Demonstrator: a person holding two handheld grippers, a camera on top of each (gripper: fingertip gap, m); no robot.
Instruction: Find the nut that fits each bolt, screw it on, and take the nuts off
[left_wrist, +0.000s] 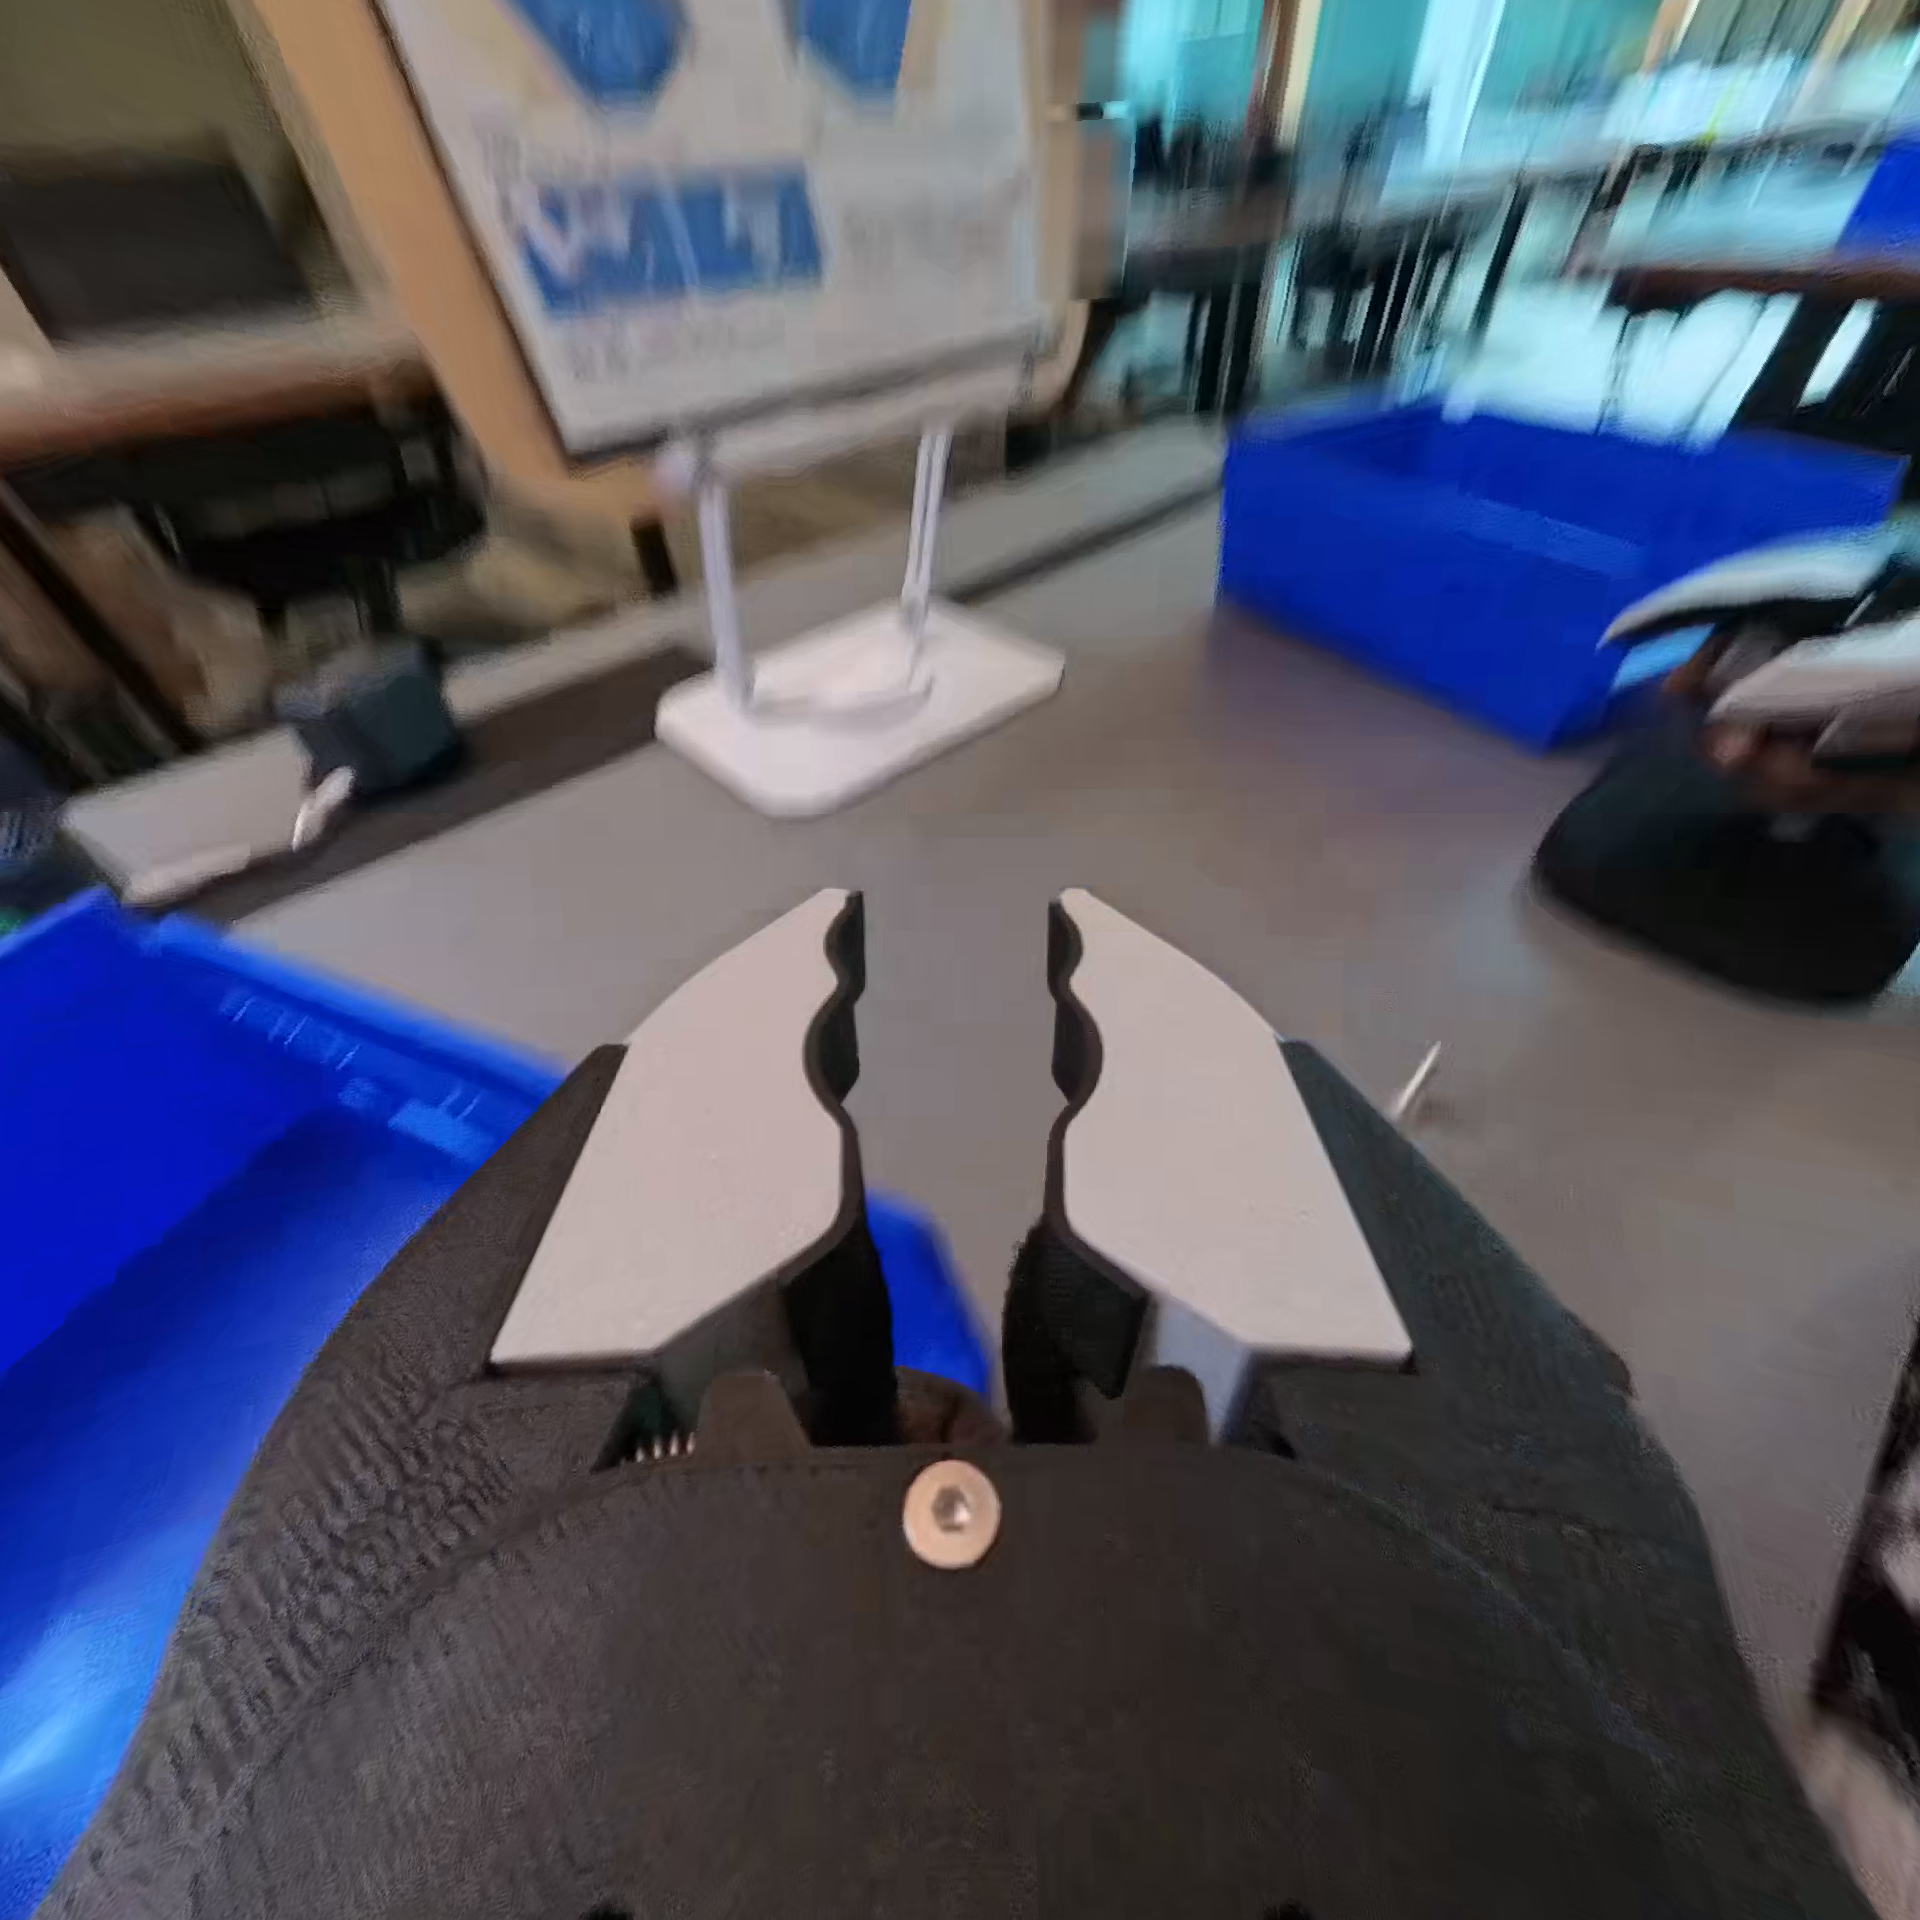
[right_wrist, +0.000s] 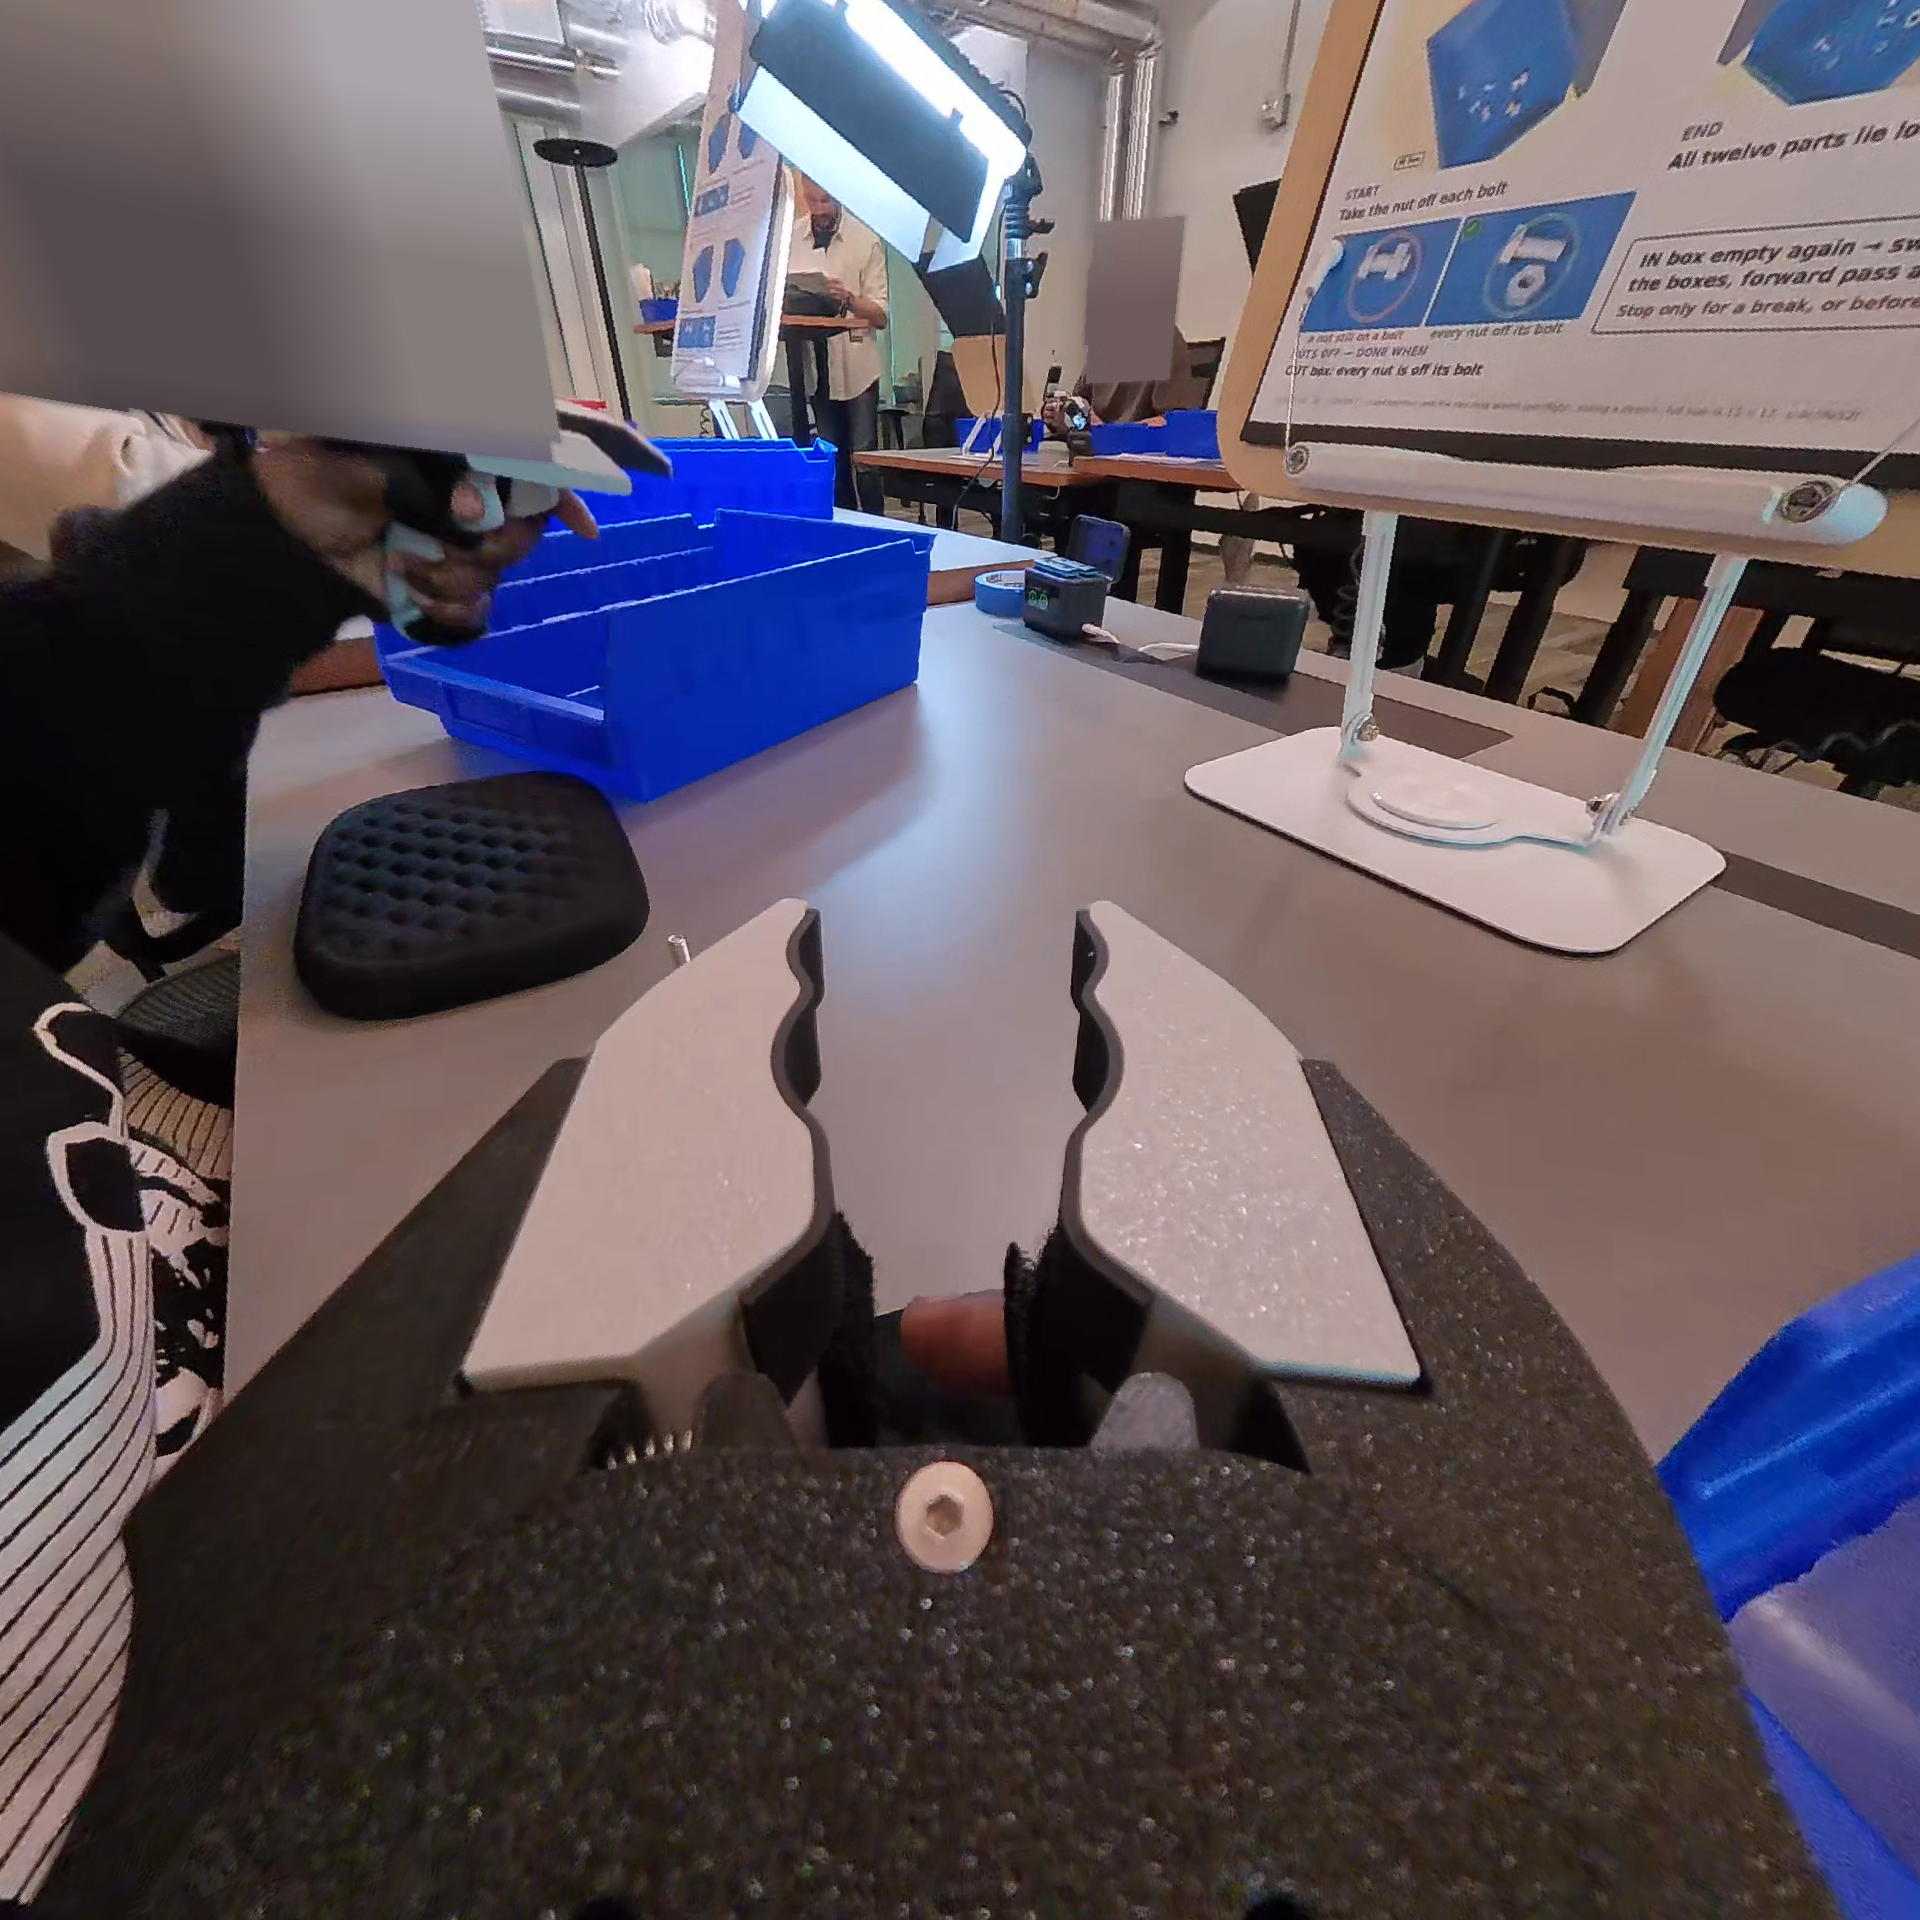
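Left wrist view: your left gripper (left_wrist: 956, 909) hangs above the grey table (left_wrist: 1143, 935) with its jaws parted and nothing between them. The picture is smeared. A blue bin (left_wrist: 208, 1195) sits under the gripper's left side, at the table's near edge. A second bin (left_wrist: 1455, 582) stands toward the far right, and the white stand (left_wrist: 862, 717) of the instruction board rises at the far edge. A small bolt (left_wrist: 1418, 1081), thin and metallic, lies on the bare table just right of your jaws. Your right gripper (left_wrist: 1766, 644) shows at the right, over a black pad (left_wrist: 1714, 894).

Right wrist view: your right gripper (right_wrist: 945, 914) is also spread wide and empty, low over the table (right_wrist: 1039, 831). The bolt's tip (right_wrist: 677, 948) pokes up just behind the left finger, beside the pad (right_wrist: 468, 883). No nut can be made out. A bin (right_wrist: 707, 655) stands beyond the pad, toward the far left, and your left gripper (right_wrist: 613, 457) hovers above it. The stand (right_wrist: 1455, 831) is at the right; another bin's (right_wrist: 1808, 1455) corner sits at the near right edge.
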